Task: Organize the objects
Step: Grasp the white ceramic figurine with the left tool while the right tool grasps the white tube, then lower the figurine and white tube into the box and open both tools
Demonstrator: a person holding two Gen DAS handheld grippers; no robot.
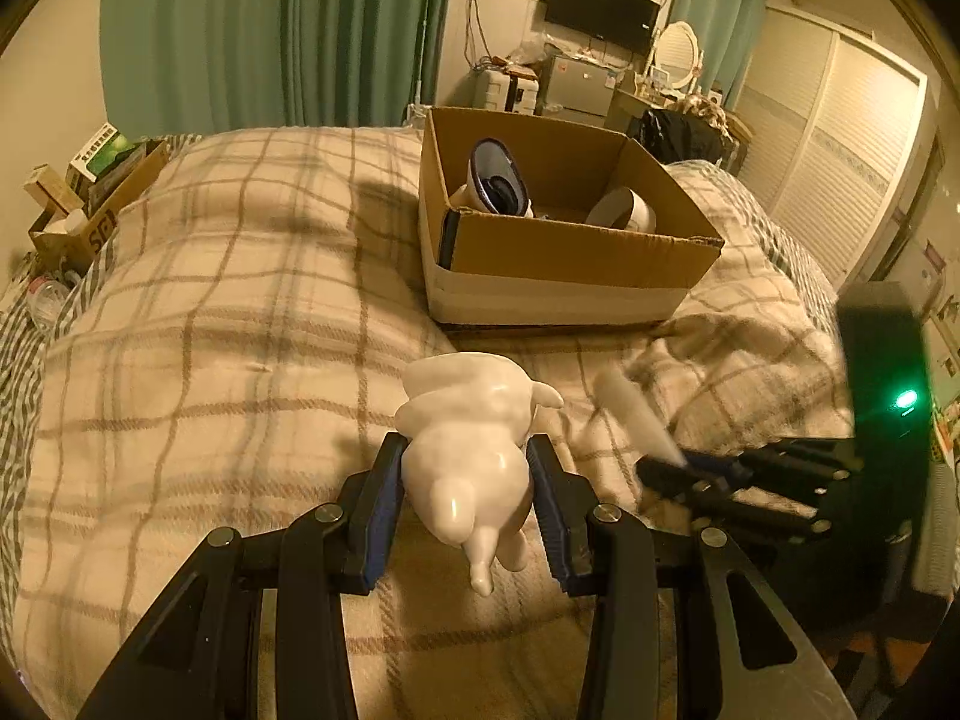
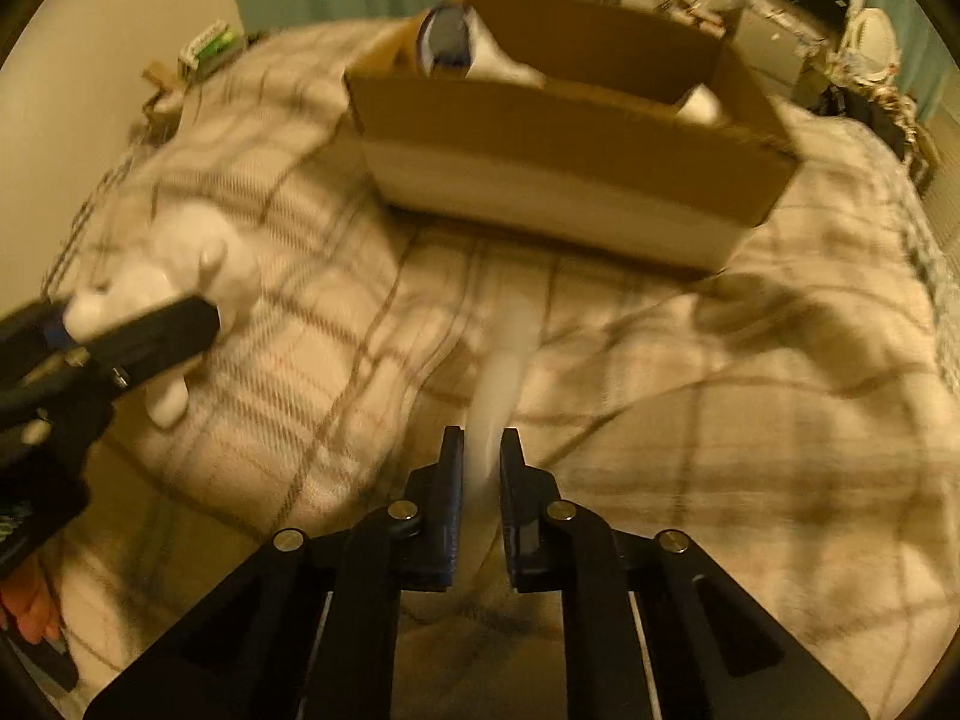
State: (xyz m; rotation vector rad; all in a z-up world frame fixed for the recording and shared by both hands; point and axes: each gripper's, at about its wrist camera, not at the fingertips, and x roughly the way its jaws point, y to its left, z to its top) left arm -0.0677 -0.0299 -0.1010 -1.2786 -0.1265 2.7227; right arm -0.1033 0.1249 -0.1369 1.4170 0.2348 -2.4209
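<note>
My left gripper is shut on a glossy white animal figurine and holds it above the plaid blanket; the figurine also shows in the right wrist view. My right gripper is shut on a slim white tapered object, blurred by motion; that object also shows in the left wrist view, with the right gripper beside the figurine. An open cardboard box sits ahead on the bed, holding a white and dark device and a white band-shaped item.
The bed is covered by a beige plaid blanket. A small box of clutter sits at the bed's left edge. Green curtains, a wall TV, a cluttered dresser and white wardrobe doors stand behind.
</note>
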